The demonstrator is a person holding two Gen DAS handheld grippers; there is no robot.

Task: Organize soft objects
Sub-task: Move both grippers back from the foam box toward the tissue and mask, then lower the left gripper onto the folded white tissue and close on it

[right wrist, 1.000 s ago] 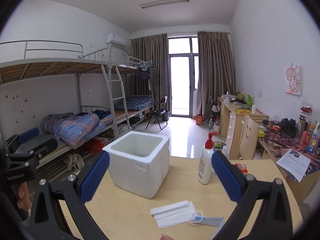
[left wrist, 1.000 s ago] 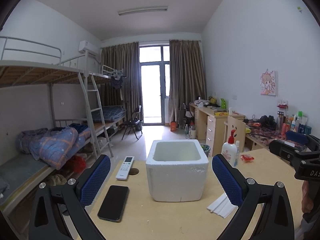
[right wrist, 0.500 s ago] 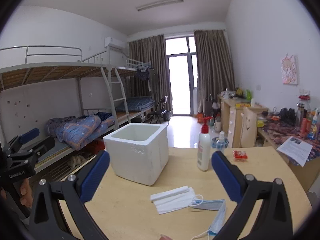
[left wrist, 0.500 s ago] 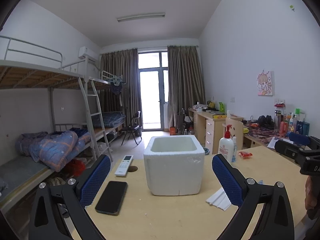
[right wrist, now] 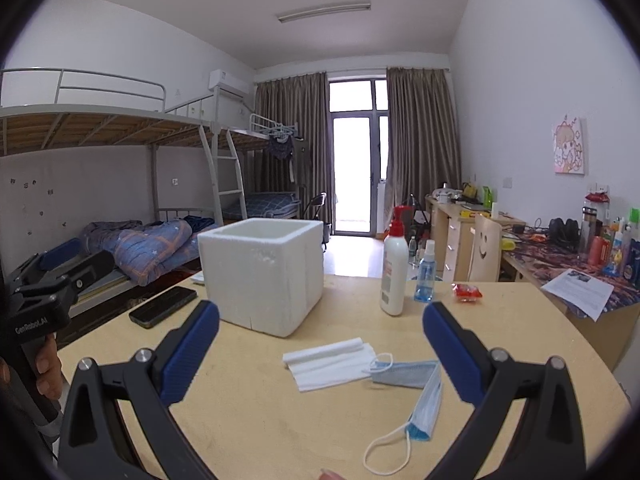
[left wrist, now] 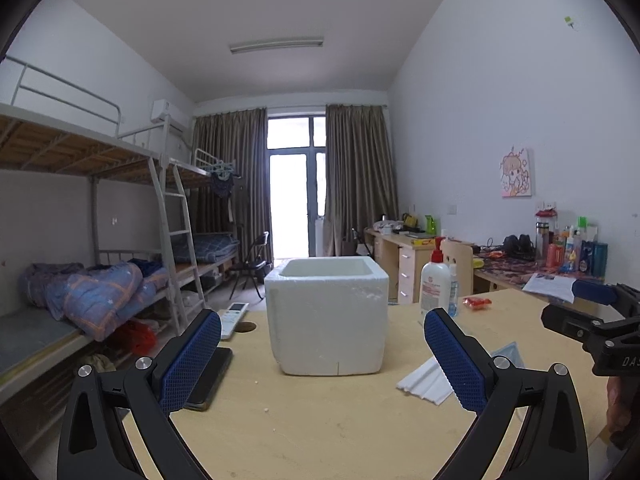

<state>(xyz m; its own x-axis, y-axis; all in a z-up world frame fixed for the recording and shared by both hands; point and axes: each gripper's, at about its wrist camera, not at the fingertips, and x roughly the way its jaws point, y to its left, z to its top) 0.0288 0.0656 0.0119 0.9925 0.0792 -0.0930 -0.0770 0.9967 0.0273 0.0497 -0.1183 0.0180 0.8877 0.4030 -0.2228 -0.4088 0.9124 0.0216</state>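
Both cameras now sit lower over the table, the right gripper (right wrist: 320, 350) and left gripper (left wrist: 322, 354) spread and empty, white cloth (right wrist: 330, 362) and masks (right wrist: 404, 374) lying flat beside the foam box (right wrist: 262, 274), so thin edges may slip the pads.

White folded masks (right wrist: 330, 362) and two blue masks (right wrist: 404, 372) lie flat before the open foam box (right wrist: 262, 274).

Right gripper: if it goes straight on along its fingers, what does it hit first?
Probably the folded white cloth: it lies on the table almost centred ahead of the open right gripper, with the foam box behind and to the left. Depth is uncertain; a level path could pass over it.
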